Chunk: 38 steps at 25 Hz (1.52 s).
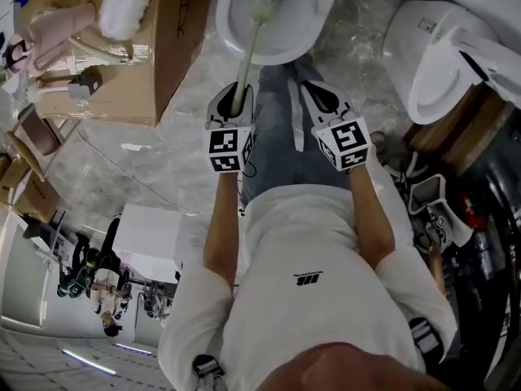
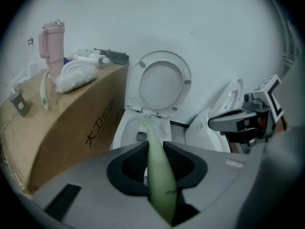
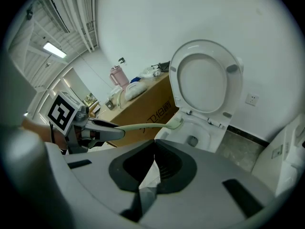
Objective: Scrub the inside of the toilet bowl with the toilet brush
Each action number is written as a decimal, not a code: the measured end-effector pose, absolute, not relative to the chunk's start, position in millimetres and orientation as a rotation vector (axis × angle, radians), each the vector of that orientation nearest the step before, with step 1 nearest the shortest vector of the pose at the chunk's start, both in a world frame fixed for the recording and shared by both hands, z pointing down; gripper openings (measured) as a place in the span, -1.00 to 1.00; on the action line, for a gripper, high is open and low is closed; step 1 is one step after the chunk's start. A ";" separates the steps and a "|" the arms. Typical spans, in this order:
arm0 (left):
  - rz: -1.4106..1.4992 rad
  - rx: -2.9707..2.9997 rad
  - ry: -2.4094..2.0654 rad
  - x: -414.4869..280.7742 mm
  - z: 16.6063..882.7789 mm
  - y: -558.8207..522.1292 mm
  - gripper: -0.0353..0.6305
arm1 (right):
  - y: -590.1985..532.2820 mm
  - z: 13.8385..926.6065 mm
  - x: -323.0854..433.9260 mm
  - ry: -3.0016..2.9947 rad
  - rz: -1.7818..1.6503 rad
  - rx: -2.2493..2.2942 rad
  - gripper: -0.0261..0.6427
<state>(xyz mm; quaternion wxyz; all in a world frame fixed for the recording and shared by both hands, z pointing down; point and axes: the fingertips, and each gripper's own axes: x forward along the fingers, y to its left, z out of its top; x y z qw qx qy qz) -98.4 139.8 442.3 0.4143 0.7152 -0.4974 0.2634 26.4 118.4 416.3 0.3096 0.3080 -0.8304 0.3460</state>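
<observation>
Clamping toilet brush (image 1: 250, 46), left hand-held gripper (image 1: 237, 94) hides end.

Ahead of us the bowl (image 1: 295, 24) sits with its lid (image 2: 159, 82) up behind it, the brush (image 1: 248, 51) head in it and the handle running back into the left gripper (image 1: 236, 92), the right gripper (image 1: 316, 92) just beside that, a box (image 1: 175, 39) bearing a tumbler (image 1: 57, 27) at left, and a second toilet (image 1: 435, 63) at right.
</observation>
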 end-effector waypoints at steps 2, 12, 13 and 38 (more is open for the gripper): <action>0.688 1.789 -1.250 -96.6 453.4 142.2 -0.58 | 120.6 426.4 27.2 -2.189 0.923 0.795 -0.94; 0.711 1.694 -1.229 -86.1 507.1 163.4 -0.58 | 131.4 471.2 41.6 -2.148 0.929 0.734 -0.94; 0.710 1.684 -1.225 -85.1 511.4 165.2 -0.58 | 132.5 474.7 42.5 -2.145 0.929 0.729 -0.94; 0.858 1.513 -1.107 -68.8 592.0 177.5 -0.58 | 135.1 529.4 47.0 -2.109 0.942 0.664 -0.94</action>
